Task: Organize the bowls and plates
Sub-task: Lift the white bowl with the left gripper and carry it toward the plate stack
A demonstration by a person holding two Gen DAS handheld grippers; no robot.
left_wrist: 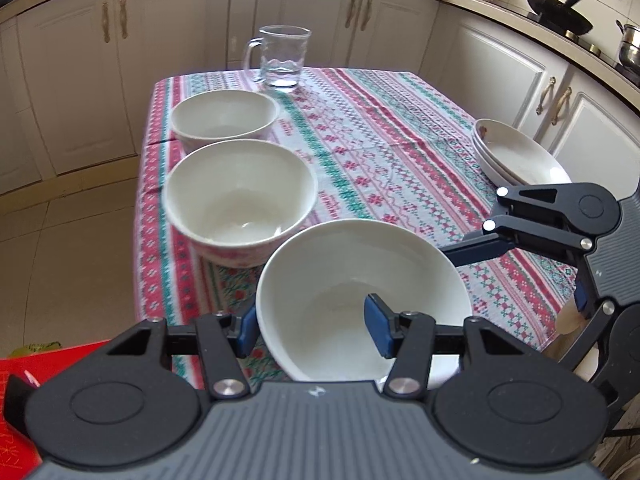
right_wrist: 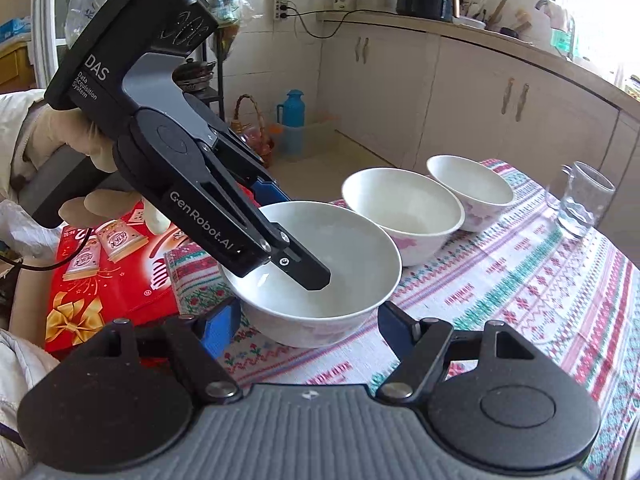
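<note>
Near bowl (left_wrist: pixel 362 300) sits upright, mouth up, at the table's (left_wrist: pixel 400 140) near edge, first in a row of three bowls. Left gripper (left_wrist: pixel 314 330) fingers straddle its near rim, one inside; grip contact unclear. Right gripper (right_wrist: pixel 304 326) fingers spread, flanking its base. Stacked plates (left_wrist: pixel 516 152) partly hidden behind it.

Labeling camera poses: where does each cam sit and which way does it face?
Left wrist: on the left hand-held gripper, facing down the table at three bowls, mug, plates; its fingers straddle the near bowl's rim; right hand-held gripper at right.
Right wrist: on the right hand-held gripper, facing across the table; left hand-held gripper and gloved hand show.
Shared: bowls, mug.
</note>
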